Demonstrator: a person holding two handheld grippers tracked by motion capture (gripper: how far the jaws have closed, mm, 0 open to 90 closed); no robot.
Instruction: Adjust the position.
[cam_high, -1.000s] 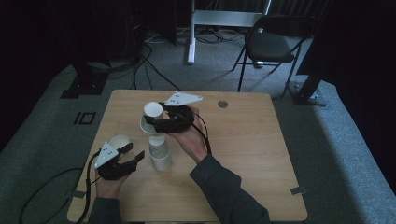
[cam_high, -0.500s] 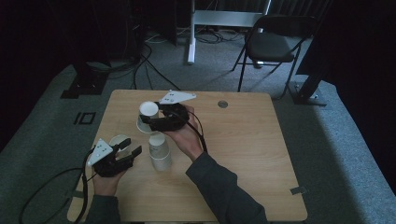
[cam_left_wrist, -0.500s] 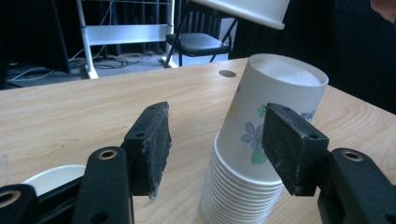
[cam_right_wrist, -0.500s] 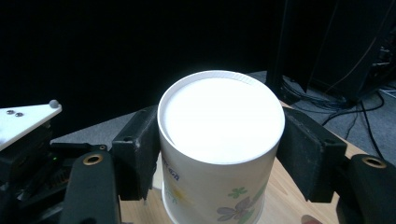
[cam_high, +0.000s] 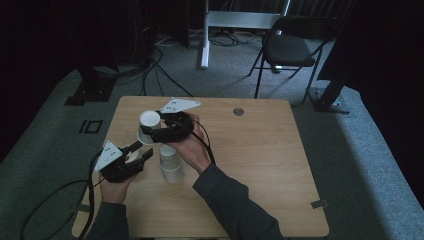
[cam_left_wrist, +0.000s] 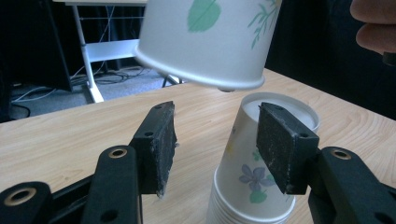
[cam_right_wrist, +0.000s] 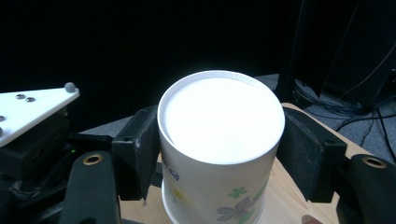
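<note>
High view first: a wooden bench (cam_high: 260, 165) is seen from above, and over its left half a single paper cup (cam_high: 148, 127) is held upside down, off the stack, by the right gripper (cam_high: 150, 133). The right gripper view confirms it: both black pads are pressed against the cup's wall, one on each side, the white base of the cup (cam_right_wrist: 220, 119) facing the camera and a floral print visible lower on the wall. So the right gripper is clenched around that cup. Just beside and nearer the person, a stack of inverted paper cups (cam_high: 170, 162) stands on the bench. The left gripper (cam_high: 139, 152) is seen left of the stack, its jaws spread apart and nothing between them. In the left gripper view the stack (cam_left_wrist: 259, 172) is framed by the two open pads without being touched on the left side; contact on the right side cannot be told. The lifted cup (cam_left_wrist: 208, 42) hangs tilted above the stack's top, apart from it, a green leaf printed on its side. Beyond the bench a black folding chair (cam_high: 290, 50) stands on the grey carpet (cam_high: 370, 150), and cables (cam_high: 150, 65) are strewn near the dark stands at the back.
</note>
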